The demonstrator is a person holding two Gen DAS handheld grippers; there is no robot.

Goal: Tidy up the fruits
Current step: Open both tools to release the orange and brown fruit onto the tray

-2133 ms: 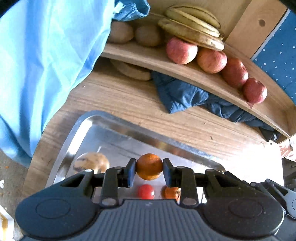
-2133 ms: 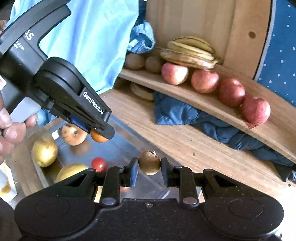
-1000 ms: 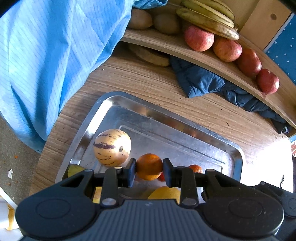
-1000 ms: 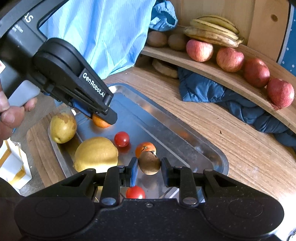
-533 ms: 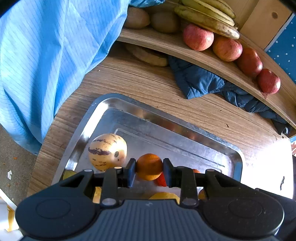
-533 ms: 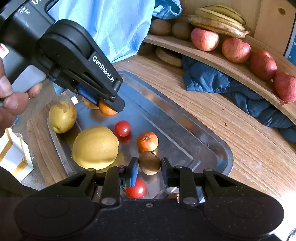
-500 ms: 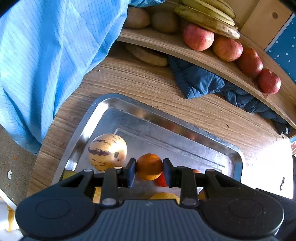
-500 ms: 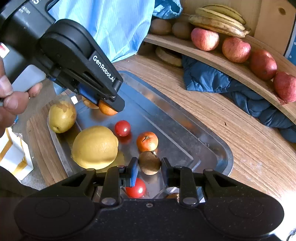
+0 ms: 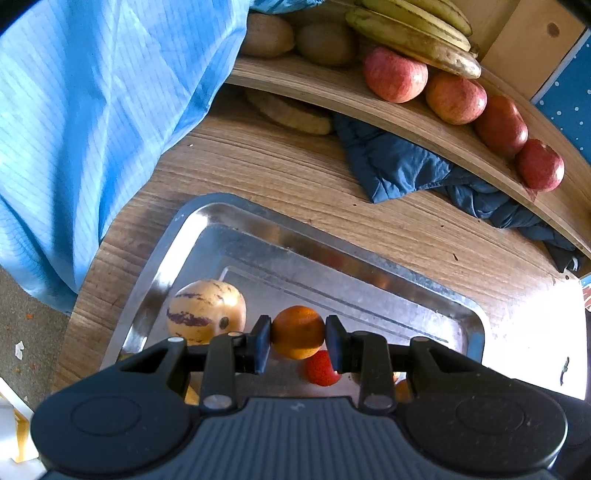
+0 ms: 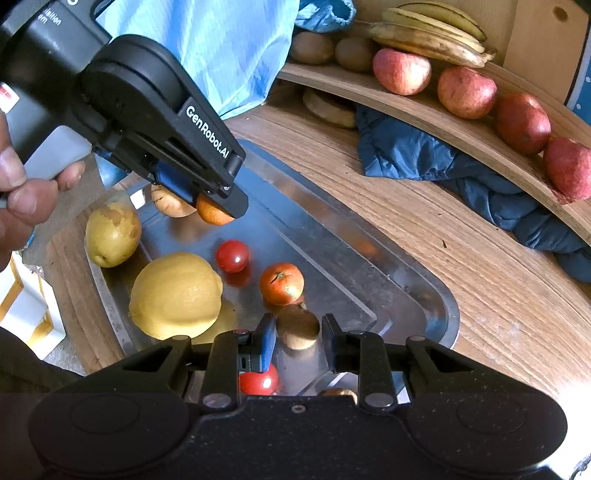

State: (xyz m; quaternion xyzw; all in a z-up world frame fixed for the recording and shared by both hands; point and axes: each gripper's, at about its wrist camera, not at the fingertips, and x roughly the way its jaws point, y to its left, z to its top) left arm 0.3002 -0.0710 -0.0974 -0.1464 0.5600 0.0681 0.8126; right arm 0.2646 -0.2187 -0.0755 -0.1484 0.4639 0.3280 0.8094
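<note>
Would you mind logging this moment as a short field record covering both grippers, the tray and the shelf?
left gripper: shut on an orange, held above the tray
right gripper: its pads stand at either side of a brown kiwi; whether they press it is unclear
tray: metal, on the wooden table; holds a large lemon, a pear, a mandarin and cherry tomatoes
shelf: curved wood, holding red apples, bananas and kiwis
under shelf: blue cloth
</note>
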